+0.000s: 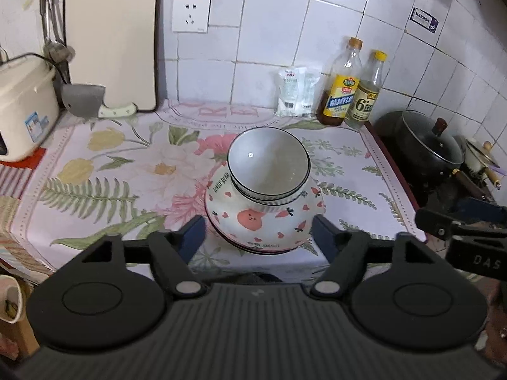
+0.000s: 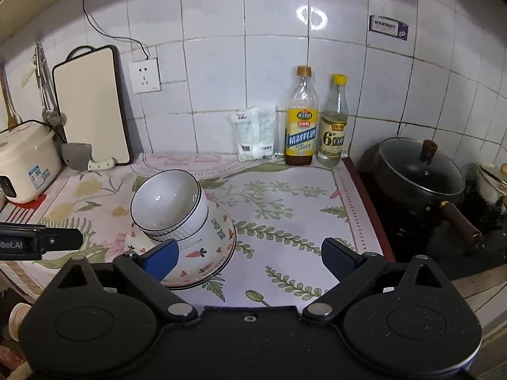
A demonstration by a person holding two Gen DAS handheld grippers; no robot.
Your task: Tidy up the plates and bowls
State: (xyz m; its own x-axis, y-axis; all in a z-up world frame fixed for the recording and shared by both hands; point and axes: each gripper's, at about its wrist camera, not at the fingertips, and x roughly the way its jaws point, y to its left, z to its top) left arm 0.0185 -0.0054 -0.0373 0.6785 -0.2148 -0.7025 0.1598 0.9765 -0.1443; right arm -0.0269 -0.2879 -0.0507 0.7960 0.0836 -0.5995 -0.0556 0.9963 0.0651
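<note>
A stack stands on the floral cloth: nested white ribbed bowls with dark rims sit tilted on upside-down strawberry-print bowls, over a plate edge. My left gripper is open, its blue fingers either side of the stack's near side, not touching. My right gripper is open and empty; its left finger overlaps the print bowls in the right wrist view, with the white bowls above. The right gripper shows at the left view's edge.
Two bottles and white packets stand against the tiled wall. A cutting board, cleaver and rice cooker are at back left. A lidded black wok sits on the stove at right.
</note>
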